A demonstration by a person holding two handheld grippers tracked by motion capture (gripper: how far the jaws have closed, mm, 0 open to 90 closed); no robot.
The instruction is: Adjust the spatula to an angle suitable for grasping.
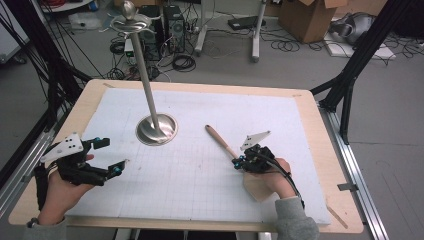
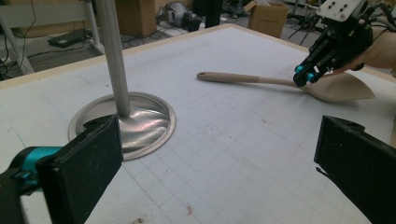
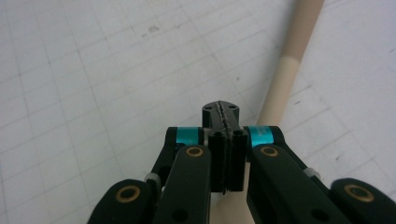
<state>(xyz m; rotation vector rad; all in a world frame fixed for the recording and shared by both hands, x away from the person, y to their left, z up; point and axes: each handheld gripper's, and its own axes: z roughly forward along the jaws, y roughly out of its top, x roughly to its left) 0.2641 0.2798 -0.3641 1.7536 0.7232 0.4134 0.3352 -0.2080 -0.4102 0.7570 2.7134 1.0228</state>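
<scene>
A wooden spatula (image 1: 220, 140) lies on the white gridded mat (image 1: 200, 175), handle pointing to the far left and its flat blade (image 2: 343, 88) toward the person's right hand. My right gripper (image 1: 236, 162) is shut, jaws pressed flat together with nothing between them, and hovers just over the spatula's neck. In the right gripper view the handle (image 3: 290, 63) runs past the right side of the closed tips (image 3: 220, 112) and under the gripper body. My left gripper (image 1: 112, 155) rests at the mat's left, open wide and empty, its black pads (image 2: 88, 163) framing the mat.
A metal stand with a round dished base (image 1: 157, 129) and a tall pole (image 1: 145, 65) rises at the mat's centre-left, close to the left gripper (image 2: 210, 158). The wooden table edge (image 1: 330, 150) borders the mat. Cables, boxes and frame legs lie on the floor beyond.
</scene>
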